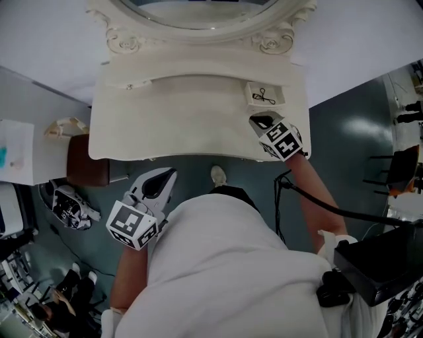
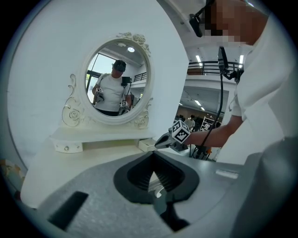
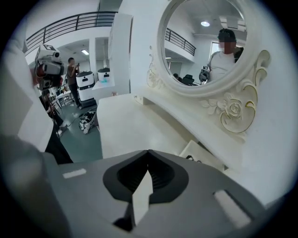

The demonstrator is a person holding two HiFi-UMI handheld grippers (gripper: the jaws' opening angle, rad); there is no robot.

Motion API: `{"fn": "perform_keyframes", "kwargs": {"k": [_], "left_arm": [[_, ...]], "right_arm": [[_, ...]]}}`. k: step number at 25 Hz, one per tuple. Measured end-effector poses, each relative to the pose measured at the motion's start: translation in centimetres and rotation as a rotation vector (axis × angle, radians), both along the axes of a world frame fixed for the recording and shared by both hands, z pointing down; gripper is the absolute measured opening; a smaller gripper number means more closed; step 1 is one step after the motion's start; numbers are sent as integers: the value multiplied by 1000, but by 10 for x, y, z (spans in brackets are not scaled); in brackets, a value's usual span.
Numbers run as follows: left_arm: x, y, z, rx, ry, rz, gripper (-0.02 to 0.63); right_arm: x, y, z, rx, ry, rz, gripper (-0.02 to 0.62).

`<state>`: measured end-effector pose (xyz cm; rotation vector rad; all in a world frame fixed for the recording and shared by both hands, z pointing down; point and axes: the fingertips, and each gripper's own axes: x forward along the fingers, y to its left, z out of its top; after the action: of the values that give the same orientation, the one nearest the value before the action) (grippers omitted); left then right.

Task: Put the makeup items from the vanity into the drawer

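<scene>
White vanity surface [image 1: 192,125] beneath an oval mirror [image 1: 198,14] in a carved frame. Left tongs [image 1: 170,173], tips together with nothing between them, hover just off the surface's front edge. Right tongs [image 1: 255,121], likewise pressed together on nothing, are over the right rear corner, just beside the open drawer [image 1: 250,94]. A small black item [image 1: 264,97], too small to identify, lies inside the drawer.

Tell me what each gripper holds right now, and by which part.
Nothing is held. The left gripper and the right gripper each have their jaws closed at the tips, with nothing between them.
</scene>
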<state>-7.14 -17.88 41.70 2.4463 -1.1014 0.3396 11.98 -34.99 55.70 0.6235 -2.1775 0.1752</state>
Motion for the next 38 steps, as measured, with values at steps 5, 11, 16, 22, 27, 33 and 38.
{"fn": "perform_keyframes", "kwargs": {"k": [5, 11, 16, 22, 27, 33, 38], "left_arm": [[-16, 30, 0, 17, 11, 37, 2], [-32, 64, -1, 27, 24, 83, 2], [-40, 97, -3, 43, 28, 126, 2], [-48, 141, 2, 44, 37, 155, 2], [-55, 172, 8, 40, 44, 170, 2], [-57, 194, 11, 36, 58, 194, 2], [-56, 209, 12, 42, 63, 210, 2]], "right_arm": [[-35, 72, -12, -25, -107, 56, 2], [-75, 153, -27, -31, -191, 68, 2], [-98, 207, -42, -11, -242, 76, 2], [-115, 267, -47, 8, -268, 89, 2], [-123, 304, -49, 22, -280, 106, 2], [-129, 332, -52, 34, -273, 115, 0], [-137, 351, -52, 37, -278, 108, 0]]}}
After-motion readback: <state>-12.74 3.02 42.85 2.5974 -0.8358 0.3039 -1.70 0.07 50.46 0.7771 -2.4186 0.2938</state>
